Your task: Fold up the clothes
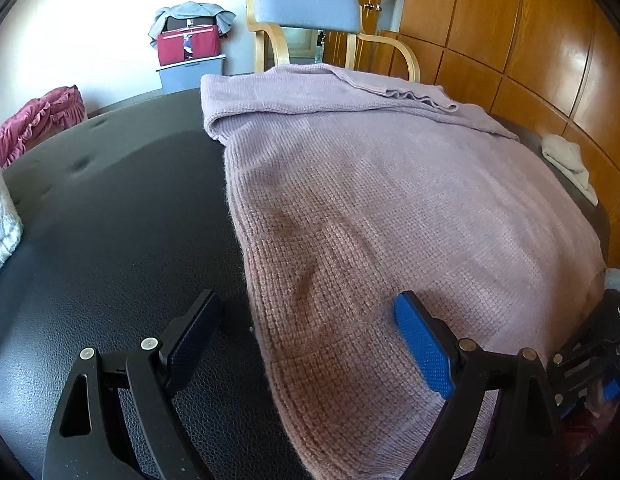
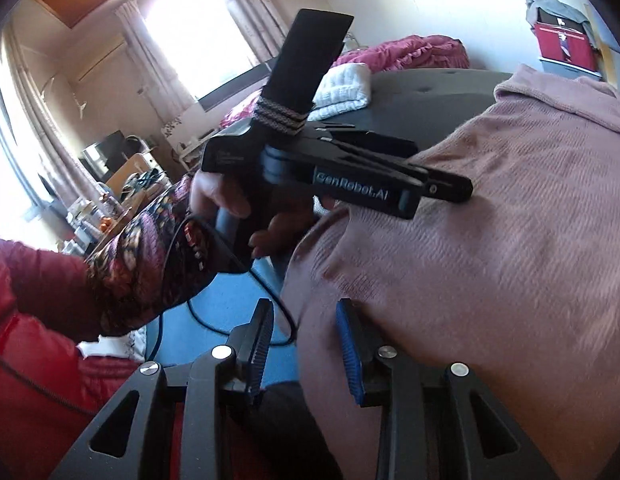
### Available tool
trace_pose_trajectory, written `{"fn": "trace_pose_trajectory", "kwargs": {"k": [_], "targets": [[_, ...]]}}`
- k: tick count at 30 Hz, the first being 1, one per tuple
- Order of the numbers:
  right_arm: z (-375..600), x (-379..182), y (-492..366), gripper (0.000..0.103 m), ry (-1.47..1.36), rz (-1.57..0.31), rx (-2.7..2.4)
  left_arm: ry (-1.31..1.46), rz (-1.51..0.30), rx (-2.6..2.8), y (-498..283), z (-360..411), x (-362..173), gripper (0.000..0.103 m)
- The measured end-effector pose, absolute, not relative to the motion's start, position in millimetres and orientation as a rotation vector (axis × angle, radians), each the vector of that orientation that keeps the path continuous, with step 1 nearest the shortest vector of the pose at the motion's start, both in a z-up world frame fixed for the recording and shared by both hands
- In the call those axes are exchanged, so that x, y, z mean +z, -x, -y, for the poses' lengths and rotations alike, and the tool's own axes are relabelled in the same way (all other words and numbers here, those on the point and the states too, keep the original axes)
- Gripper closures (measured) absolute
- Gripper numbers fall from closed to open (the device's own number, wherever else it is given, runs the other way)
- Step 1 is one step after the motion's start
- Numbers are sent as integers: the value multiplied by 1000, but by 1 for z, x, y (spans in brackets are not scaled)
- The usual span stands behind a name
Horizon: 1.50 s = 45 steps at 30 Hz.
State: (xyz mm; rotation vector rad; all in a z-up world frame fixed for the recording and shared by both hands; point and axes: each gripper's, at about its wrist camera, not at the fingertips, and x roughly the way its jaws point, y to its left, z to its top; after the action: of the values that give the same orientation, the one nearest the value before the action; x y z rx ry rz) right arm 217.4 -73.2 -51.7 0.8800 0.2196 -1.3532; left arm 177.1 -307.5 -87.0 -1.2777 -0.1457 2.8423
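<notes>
A mauve knit sweater (image 1: 370,208) lies spread over the black padded table (image 1: 110,220), with one sleeve folded across its far end. My left gripper (image 1: 306,320) is open and straddles the sweater's near left edge: the black finger is over the table, the blue pad (image 1: 424,348) on the knit. My right gripper (image 2: 306,344) is open too, and the sweater's (image 2: 490,280) hanging edge runs between its fingers. The right wrist view shows a hand holding the left gripper (image 2: 442,172), its tips low on the sweater. The right gripper's body (image 1: 586,356) shows at the lower right of the left wrist view.
A blue-cushioned wooden chair (image 1: 310,12) stands behind the table's far edge. On the table are a pink ruffled cloth (image 1: 38,124), a white knit (image 1: 2,224) and a folded white cloth (image 1: 566,160). A red bag (image 1: 189,44) sits on a grey bin. Wooden panels line the right.
</notes>
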Motion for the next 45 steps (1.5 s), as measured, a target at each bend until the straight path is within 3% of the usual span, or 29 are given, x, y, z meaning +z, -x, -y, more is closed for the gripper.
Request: {"fn": "trace_pose_trajectory", "kwargs": {"k": [9, 12, 14, 20, 45], "targets": [[81, -43, -240, 71, -740, -324, -1560, 1291, 224, 2808, -175, 316, -83, 12], [85, -40, -249, 72, -679, -385, -1618, 1317, 186, 2801, -172, 314, -82, 12], [92, -40, -251, 79, -671, -421, -1644, 1343, 144, 2795, -169, 313, -82, 12], [110, -40, -264, 81, -639, -505, -1671, 1353, 94, 2787, -170, 315, -83, 12], [79, -8, -246, 78, -623, -555, -1823, 1283, 11, 2835, -218, 329, -84, 12]]}}
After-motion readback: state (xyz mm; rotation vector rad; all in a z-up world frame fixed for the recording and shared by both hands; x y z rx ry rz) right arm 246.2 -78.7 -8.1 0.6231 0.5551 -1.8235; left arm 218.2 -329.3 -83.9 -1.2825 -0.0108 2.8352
